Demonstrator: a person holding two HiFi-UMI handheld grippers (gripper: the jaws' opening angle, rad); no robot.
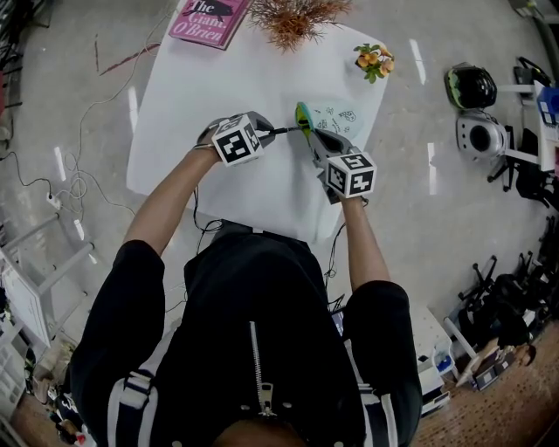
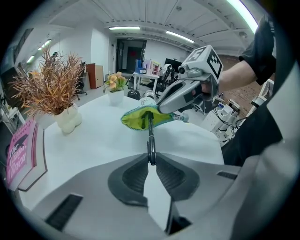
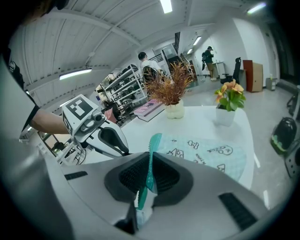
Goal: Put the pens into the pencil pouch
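Note:
A black pen (image 1: 284, 131) is pinched at its near end by my left gripper (image 1: 262, 133), which is shut on it. In the left gripper view the pen (image 2: 150, 136) points forward and its far end lies inside the open yellow-green mouth of the pencil pouch (image 2: 140, 118). The pouch (image 1: 336, 118) is pale mint with doodles and lies on the white table (image 1: 201, 96). My right gripper (image 1: 312, 140) is shut on the pouch's teal rim (image 3: 151, 159) and lifts it open; the rest of the pouch (image 3: 211, 152) lies flat beyond.
A pink book (image 1: 208, 17) and a dried plant in a white vase (image 1: 293, 17) stand at the table's far edge. A small flower pot (image 1: 374, 61) is at the far right corner. Helmets and gear (image 1: 472, 85) lie on the floor to the right.

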